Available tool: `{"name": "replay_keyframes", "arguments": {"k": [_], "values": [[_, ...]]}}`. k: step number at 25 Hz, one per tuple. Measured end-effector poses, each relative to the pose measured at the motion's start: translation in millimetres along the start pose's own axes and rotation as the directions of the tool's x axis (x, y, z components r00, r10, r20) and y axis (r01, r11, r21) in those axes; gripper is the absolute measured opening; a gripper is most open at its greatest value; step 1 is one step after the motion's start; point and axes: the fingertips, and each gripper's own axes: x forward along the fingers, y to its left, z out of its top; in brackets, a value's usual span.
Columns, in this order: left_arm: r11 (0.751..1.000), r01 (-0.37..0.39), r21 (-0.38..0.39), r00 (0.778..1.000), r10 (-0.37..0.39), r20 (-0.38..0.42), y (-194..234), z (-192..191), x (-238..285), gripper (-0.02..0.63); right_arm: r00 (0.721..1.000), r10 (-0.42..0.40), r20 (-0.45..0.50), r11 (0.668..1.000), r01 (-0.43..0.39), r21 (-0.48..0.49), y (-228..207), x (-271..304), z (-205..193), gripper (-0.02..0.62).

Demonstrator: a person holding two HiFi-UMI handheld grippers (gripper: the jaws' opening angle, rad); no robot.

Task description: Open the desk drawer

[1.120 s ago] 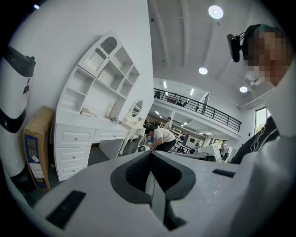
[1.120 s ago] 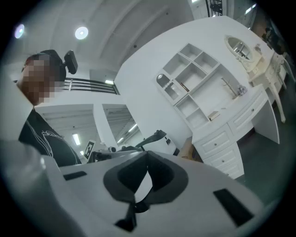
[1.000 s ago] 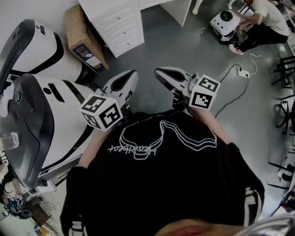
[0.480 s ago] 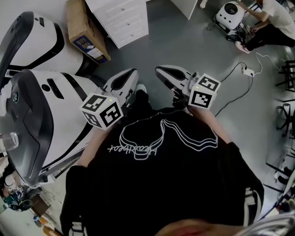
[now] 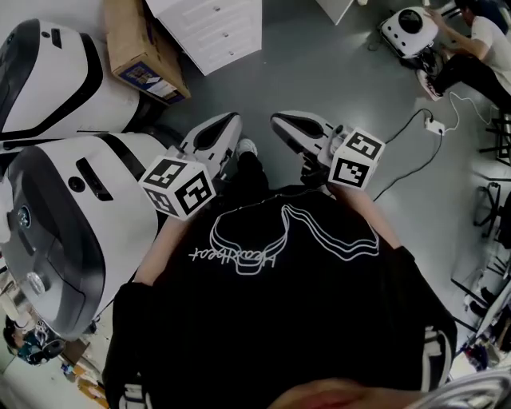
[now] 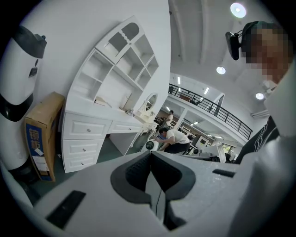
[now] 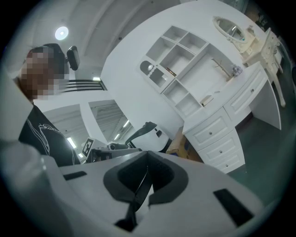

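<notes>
**Approach stage.** The left gripper (image 5: 230, 121) and right gripper (image 5: 279, 122) are carried side by side before the chest, fingers together on nothing. This is presumably because the drawer stack (image 5: 214, 30) stands well apart across the floor, beside a cardboard box (image 5: 136, 49). Each drawer front lies with its long axis level beneath the white surface (image 6: 92, 109). The knobbed faces point towards the person.

Bright, even indoor light. A ceiling lamp (image 6: 237, 9) glares at one o'clock in the left gripper view, a second lamp (image 7: 61, 33) at ten o'clock in the right gripper view. Both bulge fisheye-style with black corners. Head view sharp; floor (image 5: 319, 72) shadows soft.
</notes>
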Motion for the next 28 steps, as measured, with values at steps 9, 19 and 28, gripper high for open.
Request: {"name": "replay_keyframes", "arguments": {"k": [9, 19, 28], "values": [[1.000, -0.031, -0.004, 0.999, 0.031, -0.027, 128, 42, 55, 0.005, 0.995, -0.051, -0.086, 0.998, 0.053, 0.019, -97, 107, 23, 0.006], [0.994, -0.070, -0.088, 0.997, 0.066, -0.041, 241, 53, 91, 0.005, 0.970, -0.152, -0.190, 0.988, 0.150, -0.024, -188, 188, 16, 0.006], [0.982, -0.120, -0.148, 0.993, 0.117, -0.030, 311, 21, 127, 0.005, 0.953, -0.161, -0.258, 0.987, 0.153, -0.050, -257, 226, -15, 0.008]]}}
